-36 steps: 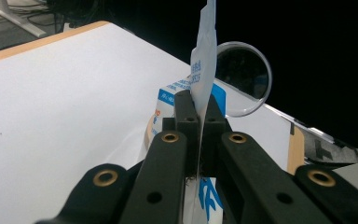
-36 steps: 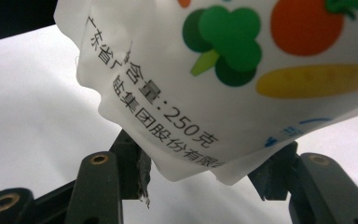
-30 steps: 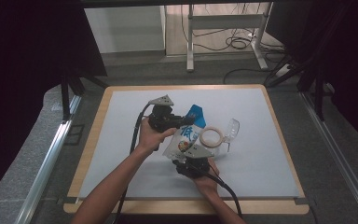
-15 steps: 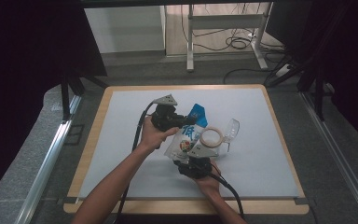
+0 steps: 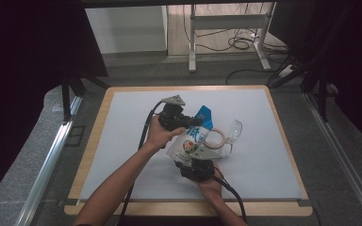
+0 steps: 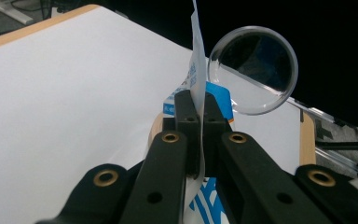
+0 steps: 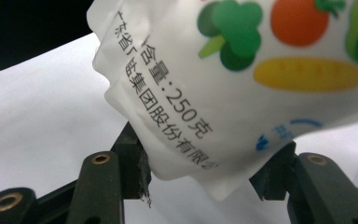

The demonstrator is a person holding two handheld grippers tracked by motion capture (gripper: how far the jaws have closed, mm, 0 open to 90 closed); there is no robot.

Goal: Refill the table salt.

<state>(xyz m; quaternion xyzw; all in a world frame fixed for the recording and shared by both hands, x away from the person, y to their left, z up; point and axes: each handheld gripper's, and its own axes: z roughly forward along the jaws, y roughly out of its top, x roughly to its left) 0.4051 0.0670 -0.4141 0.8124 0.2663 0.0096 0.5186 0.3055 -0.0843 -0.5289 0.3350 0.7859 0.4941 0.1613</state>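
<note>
Pouch (image 5: 191, 139) hangs above mid-table, left gripper (image 6: 196, 122) pinching its top edge. Right gripper (image 7: 205, 175) jaws stand spread around its bottom corner. White table (image 5: 122, 136) surface lies bare toward every edge.

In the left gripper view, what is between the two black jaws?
The thin edge of the bag. The left gripper has its jaws shut on it, and the clear cup stands behind. The left gripper view shows this.

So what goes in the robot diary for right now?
left gripper: shut on pouch top | right gripper: open around pouch bottom | tape ring, clear cup beside
</note>
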